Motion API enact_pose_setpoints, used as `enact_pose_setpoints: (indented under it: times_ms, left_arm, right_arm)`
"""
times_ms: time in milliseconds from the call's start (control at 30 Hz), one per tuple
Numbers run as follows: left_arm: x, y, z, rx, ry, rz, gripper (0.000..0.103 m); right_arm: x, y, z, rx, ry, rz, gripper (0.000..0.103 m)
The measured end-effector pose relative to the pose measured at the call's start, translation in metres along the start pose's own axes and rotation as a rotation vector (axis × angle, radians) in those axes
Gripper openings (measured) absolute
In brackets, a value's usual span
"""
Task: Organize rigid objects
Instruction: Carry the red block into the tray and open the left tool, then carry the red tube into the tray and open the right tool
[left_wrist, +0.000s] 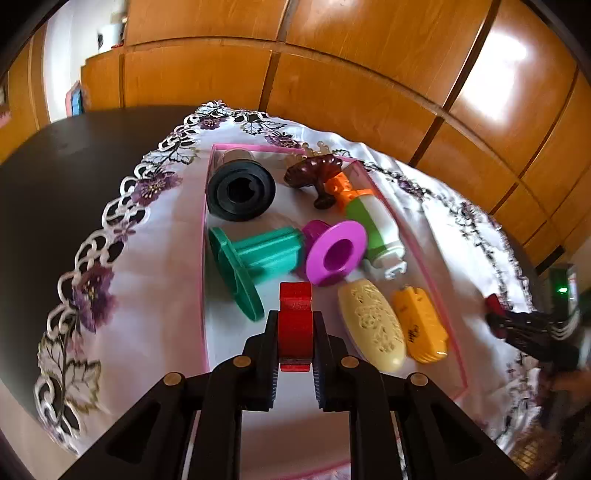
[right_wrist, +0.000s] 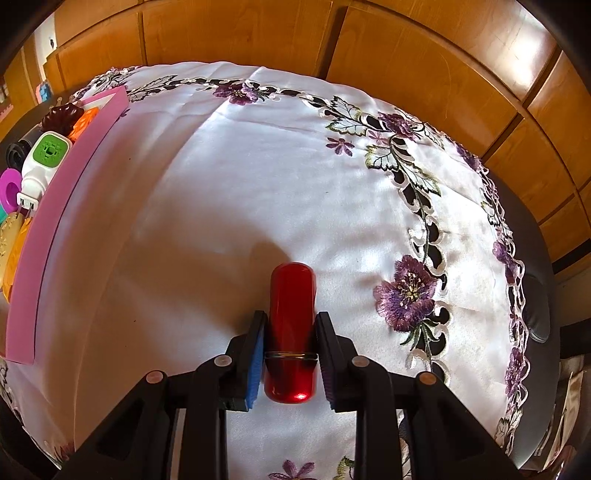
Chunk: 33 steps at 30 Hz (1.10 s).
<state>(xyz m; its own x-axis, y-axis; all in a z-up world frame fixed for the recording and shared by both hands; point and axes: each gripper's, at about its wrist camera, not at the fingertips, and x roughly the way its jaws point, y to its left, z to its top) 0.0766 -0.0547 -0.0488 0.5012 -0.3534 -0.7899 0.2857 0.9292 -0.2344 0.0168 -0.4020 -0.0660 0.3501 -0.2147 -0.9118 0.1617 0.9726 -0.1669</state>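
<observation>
Firmly pinched, red block (left_wrist: 294, 325) between left gripper (left_wrist: 294, 321) fingers, red cylinder (right_wrist: 291, 332) between right gripper (right_wrist: 291, 325) fingers.

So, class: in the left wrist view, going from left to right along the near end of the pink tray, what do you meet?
Green spool → red block held in the left gripper → cream case → yellow case.

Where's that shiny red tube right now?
The red tube is clamped in the right gripper, in the right wrist view, held over the white tablecloth, to the right of the pink tray.
</observation>
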Motion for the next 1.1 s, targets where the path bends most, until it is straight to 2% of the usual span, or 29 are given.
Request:
enact_pose_setpoints:
  times_ms: [167, 267, 367, 400, 467, 533, 767, 1100]
  left_arm:
    - [0.017, 0.001, 0.011, 0.018, -0.002, 0.102, 0.016]
    - [0.017, 0.004, 0.014, 0.029, -0.021, 0.131, 0.017]
    - [0.008, 0.003, 0.012, 0.047, -0.053, 0.146, 0.021]
    - [0.006, 0.002, 0.011, 0.053, -0.060, 0.147, 0.024]
    - [0.000, 0.000, 0.008, 0.057, -0.075, 0.148, 0.038]
    - [-0.007, -0.002, 0.005, 0.058, -0.093, 0.153, 0.041]
    - [-0.029, -0.004, -0.009, 0.018, -0.119, 0.170, 0.041]
    - [-0.050, -0.013, -0.025, 0.038, -0.157, 0.201, 0.047]
  right_arm:
    - [0.000, -0.001, 0.000, -0.002, 0.000, 0.003, 0.026]
    - [0.000, 0.000, 0.000, -0.002, 0.000, 0.001, 0.026]
    - [0.000, 0.000, 0.001, -0.007, 0.000, -0.002, 0.026]
    - [0.000, 0.000, 0.001, -0.010, -0.001, -0.004, 0.026]
    - [0.000, 0.001, 0.000, -0.017, -0.002, -0.007, 0.026]
    - [0.000, 0.001, 0.000, -0.021, -0.004, -0.010, 0.026]
    - [0.000, 0.003, -0.001, -0.034, -0.008, -0.018, 0.026]
    - [-0.001, 0.004, -0.001, -0.046, -0.012, -0.024, 0.026]
